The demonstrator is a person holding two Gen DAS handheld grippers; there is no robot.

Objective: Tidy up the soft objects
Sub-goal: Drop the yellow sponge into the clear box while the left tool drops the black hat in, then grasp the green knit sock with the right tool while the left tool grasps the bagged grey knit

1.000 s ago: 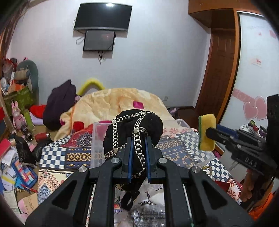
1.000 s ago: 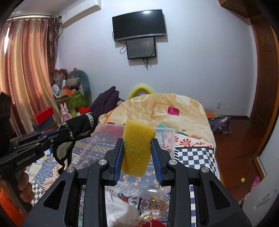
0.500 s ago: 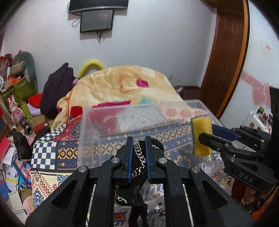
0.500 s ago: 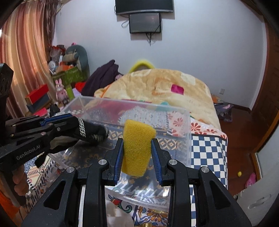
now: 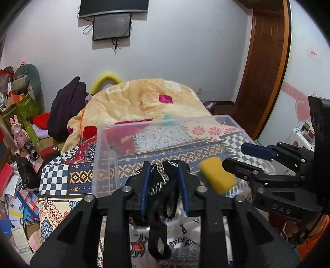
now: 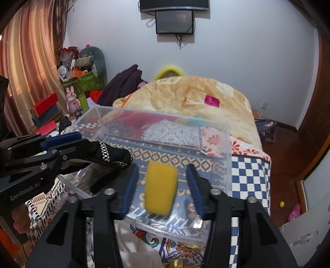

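Observation:
A clear plastic bin (image 5: 107, 132) (image 6: 226, 148) stands on the patterned bedspread. My right gripper (image 6: 162, 181) is open over the bin's near edge. A yellow sponge (image 6: 160, 189) (image 5: 216, 175) is blurred between its fingers, touching neither. My left gripper (image 5: 164, 181) has opened its jaws wide. A black cloth item with silver chain trim (image 5: 163, 185) (image 6: 111, 154) still hangs between its fingers at the bin's near wall. The left gripper also shows in the right wrist view (image 6: 68, 142), and the right gripper in the left wrist view (image 5: 243, 156).
A beige blanket (image 5: 144, 99) is heaped on the bed behind the bin. Dark clothes (image 5: 66, 107), toys and boxes (image 5: 20, 115) crowd the left side. A wooden door (image 5: 264, 68) is at the right. A TV (image 5: 113, 8) hangs on the wall.
Both grippers moved down to the bin and opened. The right one let go of the sponge, which now drops. The left one's jaws spread apart around the black item.

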